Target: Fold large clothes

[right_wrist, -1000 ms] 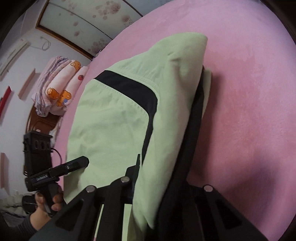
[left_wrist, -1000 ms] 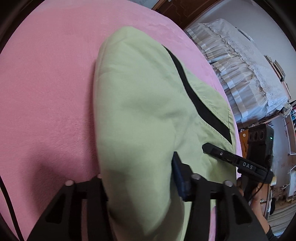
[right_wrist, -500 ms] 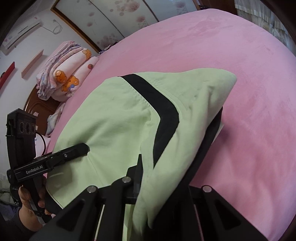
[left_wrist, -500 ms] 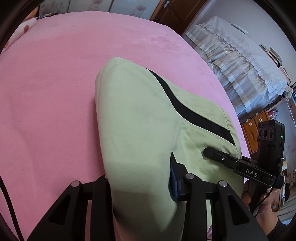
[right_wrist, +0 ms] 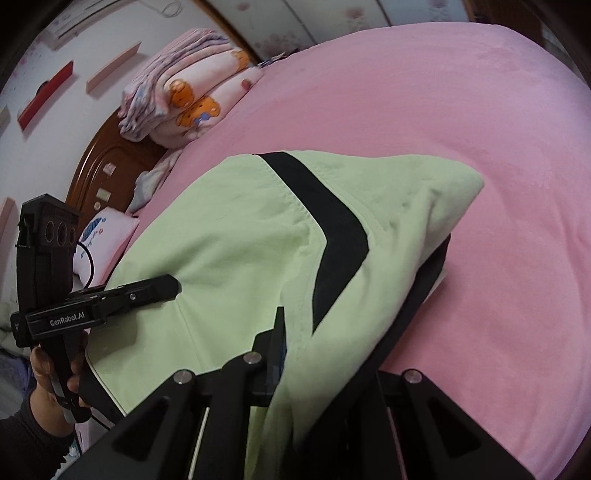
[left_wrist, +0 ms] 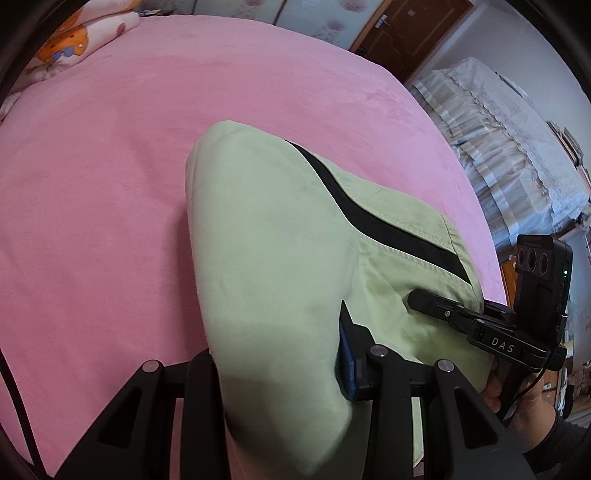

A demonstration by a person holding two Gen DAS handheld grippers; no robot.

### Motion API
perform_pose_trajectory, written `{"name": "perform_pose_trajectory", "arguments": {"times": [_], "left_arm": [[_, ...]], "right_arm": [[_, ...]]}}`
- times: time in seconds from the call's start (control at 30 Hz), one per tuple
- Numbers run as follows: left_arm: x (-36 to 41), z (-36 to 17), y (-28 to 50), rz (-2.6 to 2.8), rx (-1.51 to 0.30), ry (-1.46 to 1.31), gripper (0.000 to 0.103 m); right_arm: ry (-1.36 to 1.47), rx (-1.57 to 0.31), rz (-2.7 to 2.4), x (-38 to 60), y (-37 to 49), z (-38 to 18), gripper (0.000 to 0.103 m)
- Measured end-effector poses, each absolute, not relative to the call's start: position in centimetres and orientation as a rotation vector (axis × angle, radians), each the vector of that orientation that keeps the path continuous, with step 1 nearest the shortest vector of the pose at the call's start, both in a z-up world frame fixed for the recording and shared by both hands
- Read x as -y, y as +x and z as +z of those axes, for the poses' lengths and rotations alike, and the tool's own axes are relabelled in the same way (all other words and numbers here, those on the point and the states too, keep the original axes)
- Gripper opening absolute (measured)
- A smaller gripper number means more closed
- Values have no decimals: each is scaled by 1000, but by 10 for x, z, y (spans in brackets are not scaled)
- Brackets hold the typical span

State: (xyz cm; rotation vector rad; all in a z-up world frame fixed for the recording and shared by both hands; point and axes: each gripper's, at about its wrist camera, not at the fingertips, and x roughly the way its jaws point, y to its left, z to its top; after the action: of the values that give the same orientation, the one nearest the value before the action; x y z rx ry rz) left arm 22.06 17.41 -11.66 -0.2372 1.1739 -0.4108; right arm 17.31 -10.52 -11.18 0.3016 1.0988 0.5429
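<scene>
Garment count: one light green garment [left_wrist: 280,236] with a black stripe [left_wrist: 373,218], spread over the pink bed cover [left_wrist: 110,177]; a black lining layer [right_wrist: 413,295] shows under its right fold.
Grippers: two, one in each of your hands.
Left gripper [left_wrist: 280,373]: your fingers are clamped on a thick fold of the green cloth, which fills the gap between them and drapes down past the camera edge. In the right wrist view the same left gripper [right_wrist: 168,286] lies with its tips over the cloth's left part.
Right gripper [right_wrist: 328,362]: also closed on a bunched fold, green on top and black lining beneath. From the left wrist view this right gripper [left_wrist: 417,297] reaches onto the cloth's right edge.
Hands: your left hand [right_wrist: 55,362] and your right hand [left_wrist: 517,402] each grip a handle; both are partly cut off by the frame.
Hidden: the inner pads of both grippers sit under cloth; you cannot see how much fabric is pinched. The garment's lower hem runs out of view.
Bedding: one stack of folded blankets [right_wrist: 184,99] with bear prints at the headboard [right_wrist: 107,162]; one pillow [right_wrist: 101,240] below it.
Right side: one wooden door [left_wrist: 402,33] and one lace-covered furniture piece [left_wrist: 509,136] beyond the bed.
</scene>
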Motion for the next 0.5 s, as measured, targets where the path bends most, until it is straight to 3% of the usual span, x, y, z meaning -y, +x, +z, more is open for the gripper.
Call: {"name": "perform_pose_trajectory", "arguments": {"times": [0.27, 0.5], "left_arm": [[-242, -101, 295, -377, -1099, -213, 35], [-275, -80, 419, -412, -961, -138, 35]], "right_arm": [[243, -1034, 579, 50, 252, -99, 9], [265, -886, 540, 36, 366, -84, 9]]}}
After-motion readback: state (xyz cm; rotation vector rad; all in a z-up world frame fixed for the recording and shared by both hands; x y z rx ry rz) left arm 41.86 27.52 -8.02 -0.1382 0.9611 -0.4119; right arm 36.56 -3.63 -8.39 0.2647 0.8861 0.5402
